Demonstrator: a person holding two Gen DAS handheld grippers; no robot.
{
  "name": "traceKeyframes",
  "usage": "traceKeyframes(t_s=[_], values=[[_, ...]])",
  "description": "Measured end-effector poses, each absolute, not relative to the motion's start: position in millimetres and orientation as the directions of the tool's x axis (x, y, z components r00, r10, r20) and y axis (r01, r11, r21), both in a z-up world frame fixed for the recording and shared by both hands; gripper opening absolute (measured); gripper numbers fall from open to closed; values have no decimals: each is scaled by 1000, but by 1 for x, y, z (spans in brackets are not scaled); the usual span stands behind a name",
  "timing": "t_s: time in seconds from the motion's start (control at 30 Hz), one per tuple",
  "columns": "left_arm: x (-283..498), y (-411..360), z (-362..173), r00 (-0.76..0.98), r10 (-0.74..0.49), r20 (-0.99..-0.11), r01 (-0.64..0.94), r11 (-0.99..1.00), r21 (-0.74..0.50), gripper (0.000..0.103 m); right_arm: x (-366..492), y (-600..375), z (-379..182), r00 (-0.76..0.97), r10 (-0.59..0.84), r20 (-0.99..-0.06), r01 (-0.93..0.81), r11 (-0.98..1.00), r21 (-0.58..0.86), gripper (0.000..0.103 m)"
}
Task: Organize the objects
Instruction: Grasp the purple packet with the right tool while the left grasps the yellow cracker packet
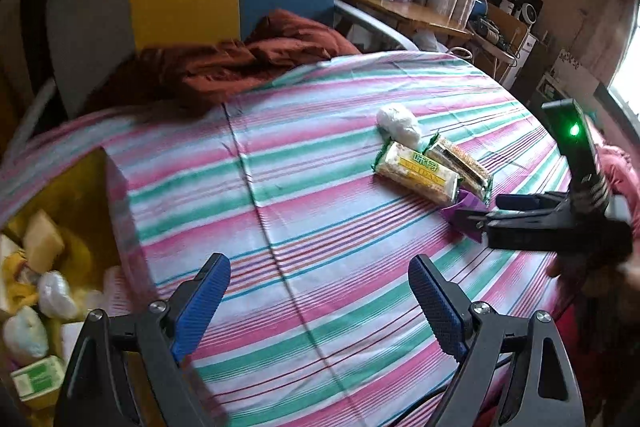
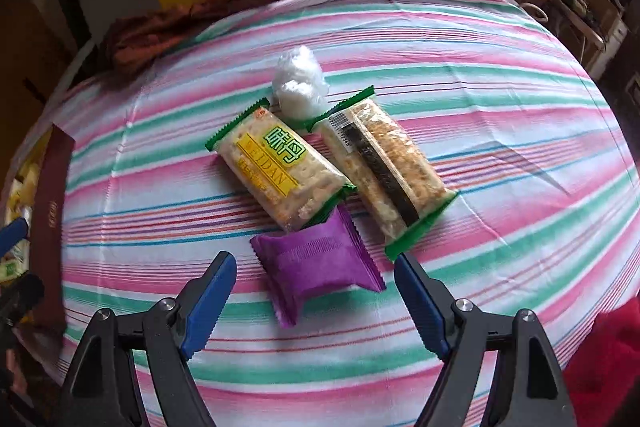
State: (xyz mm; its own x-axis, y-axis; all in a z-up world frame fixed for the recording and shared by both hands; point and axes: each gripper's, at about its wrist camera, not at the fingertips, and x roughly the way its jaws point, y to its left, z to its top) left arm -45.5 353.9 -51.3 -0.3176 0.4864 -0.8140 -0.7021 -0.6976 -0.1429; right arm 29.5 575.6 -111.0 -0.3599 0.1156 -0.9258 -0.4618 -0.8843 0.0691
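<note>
My open box (image 1: pixel 116 211) is cut off at the left, its contents blurred. My right gripper (image 2: pixel 314 291) hangs released over the purple packet (image 2: pixel 316 263), which touches 2 cracker packs (image 2: pixel 280 167) beside a white bundle (image 2: pixel 298 87) on the striped sheet (image 2: pixel 500 147). My left gripper (image 1: pixel 320 301) is spread wide, empty.

My left gripper (image 1: pixel 320 303) hangs open over the striped bedsheet (image 1: pixel 304 187). An open box (image 1: pixel 120 195) of snacks sits at the bed's left edge; cracker packets (image 1: pixel 416 175) lie near its right edge, my right gripper (image 1: pixel 476 213) just beside them.
</note>
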Motion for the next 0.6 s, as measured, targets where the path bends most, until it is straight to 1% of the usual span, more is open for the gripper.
traceKeyframes(t_s=[0.03, 0.07, 0.1, 0.17, 0.23, 0.33, 0.43, 0.6], values=[[-48, 358, -53, -304, 490, -817, -700, -696, -157, 90, 29, 576, -113, -358, 112, -927, -455, -888, 69, 79], [-49, 363, -55, -295, 490, -820, -701, -694, -163, 90, 29, 576, -114, -358, 103, -928, -450, -890, 75, 73], [-50, 368, -56, -286, 490, -823, -703, -692, -167, 90, 29, 577, -115, -354, 97, -930, -449, -890, 78, 58], [-55, 378, -60, -254, 492, -833, -699, -688, -194, 90, 32, 576, -113, -363, 98, -927, -447, -891, 80, 55], [-60, 391, -66, -206, 496, -843, -690, -685, -234, 88, 36, 576, -109, -379, 99, -920, -454, -887, 91, 42], [-64, 412, -73, -172, 490, -855, -683, -684, -255, 85, 45, 586, -102, -408, 108, -907, -498, -859, 121, 42], [-67, 431, -77, -148, 490, -859, -682, -680, -271, 84, 49, 593, -96, -437, 102, -894, -525, -836, 161, 42], [-76, 464, -89, -107, 471, -875, -650, -699, -297, 84, 63, 610, -82, -496, 151, -855, -595, -776, 208, 42]])
